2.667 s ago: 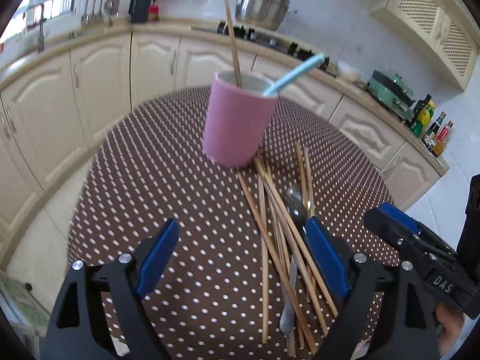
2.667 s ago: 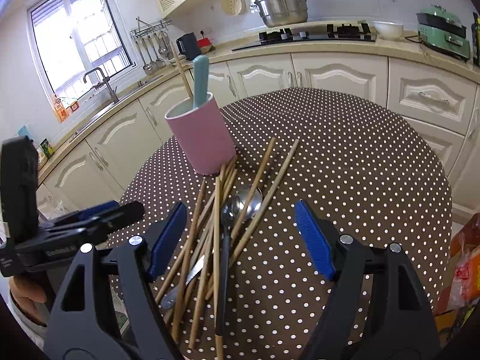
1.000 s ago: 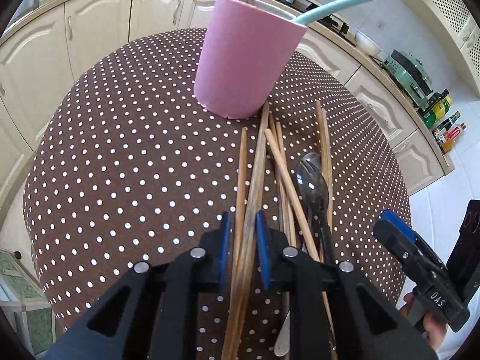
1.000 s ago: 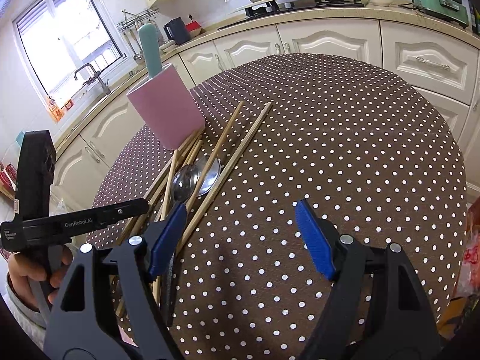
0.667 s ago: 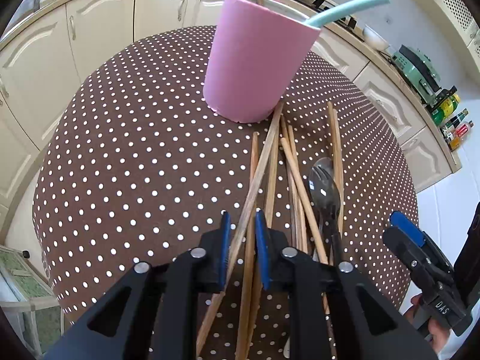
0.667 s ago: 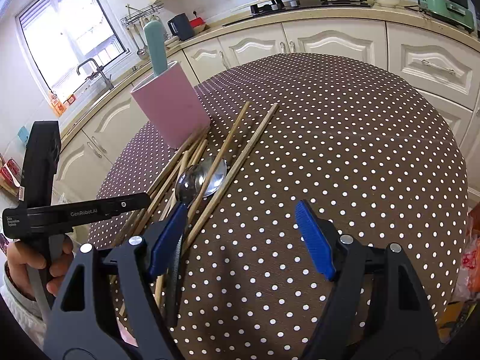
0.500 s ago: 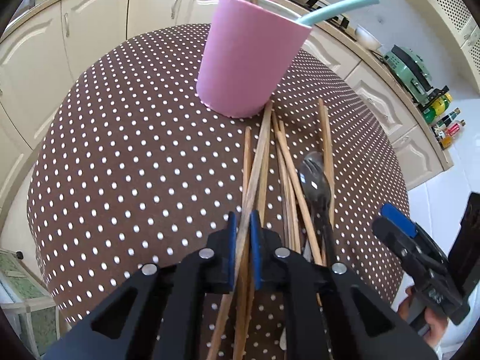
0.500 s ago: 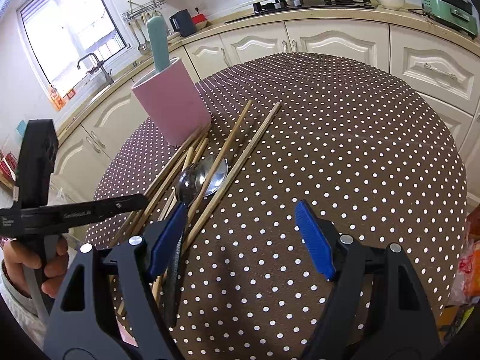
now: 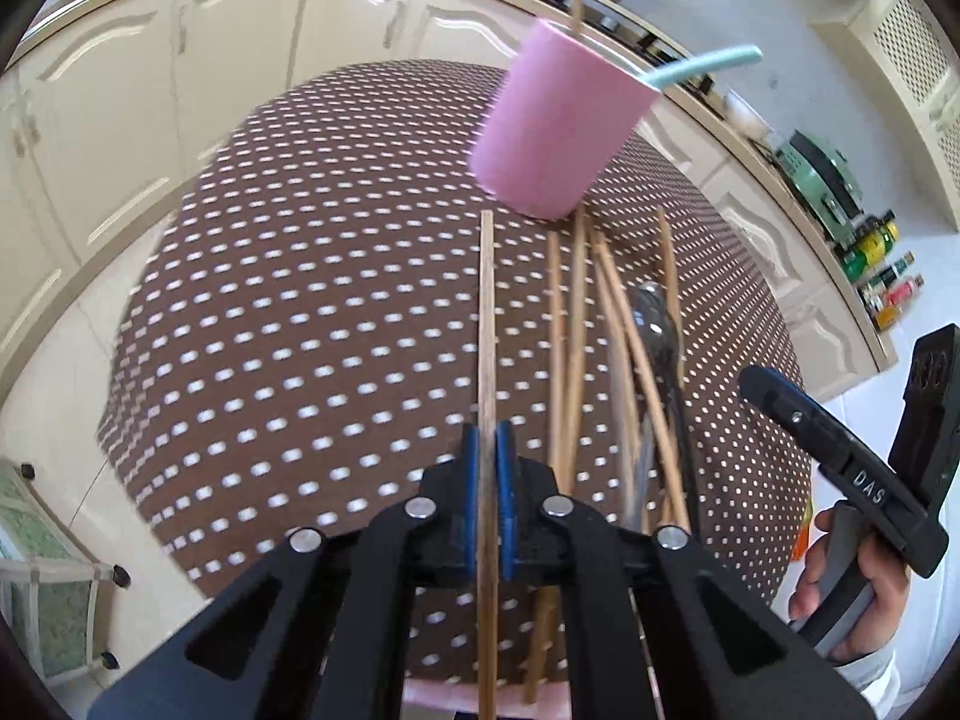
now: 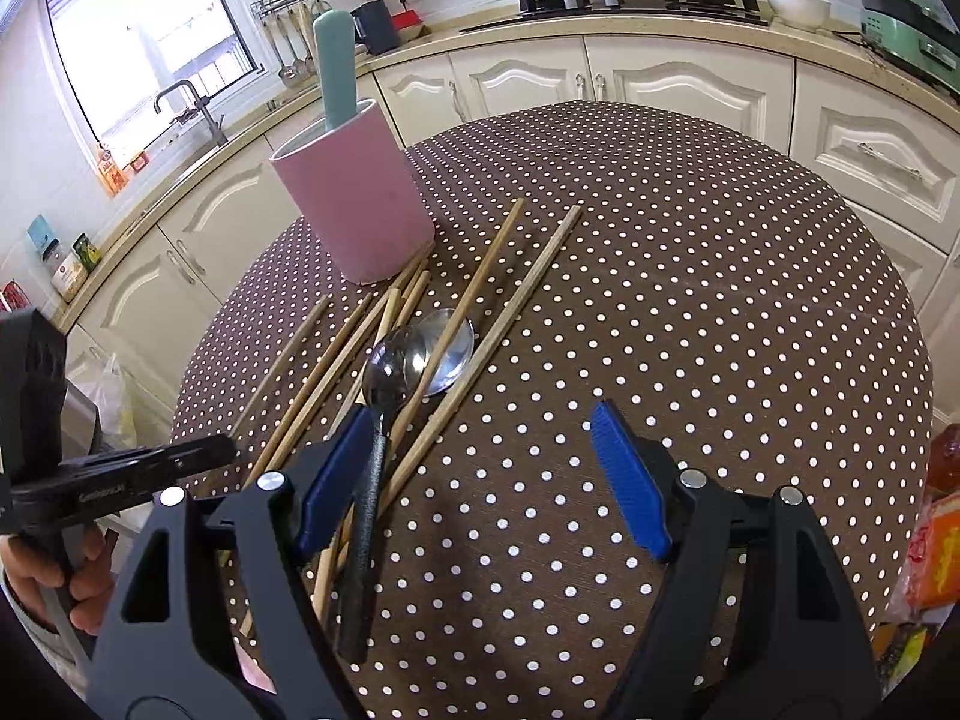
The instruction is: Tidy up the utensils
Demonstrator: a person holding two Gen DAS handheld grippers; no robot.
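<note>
My left gripper (image 9: 489,450) is shut on one wooden chopstick (image 9: 486,324), held above the table, its tip pointing toward the pink holder cup (image 9: 555,132). The cup holds a teal handle (image 9: 702,66) and a chopstick. Several loose chopsticks (image 9: 576,324) and a metal spoon (image 9: 657,324) lie below the cup. In the right wrist view, the cup (image 10: 354,204) stands at the far left, chopsticks (image 10: 480,294) and spoons (image 10: 420,360) fan toward me. My right gripper (image 10: 486,456) is open and empty above the table, its left finger over the spoon's black handle (image 10: 366,516).
The round table (image 10: 720,330) has a brown polka-dot cloth. Cream kitchen cabinets (image 10: 660,78) and a counter ring it. The left gripper's body (image 10: 114,474) shows at the left of the right wrist view. Bags (image 10: 936,540) sit at the right edge.
My left gripper closed on one chopstick, lifted it off the pile and swung left, away from the other chopsticks. The right gripper stayed open and nearly still.
</note>
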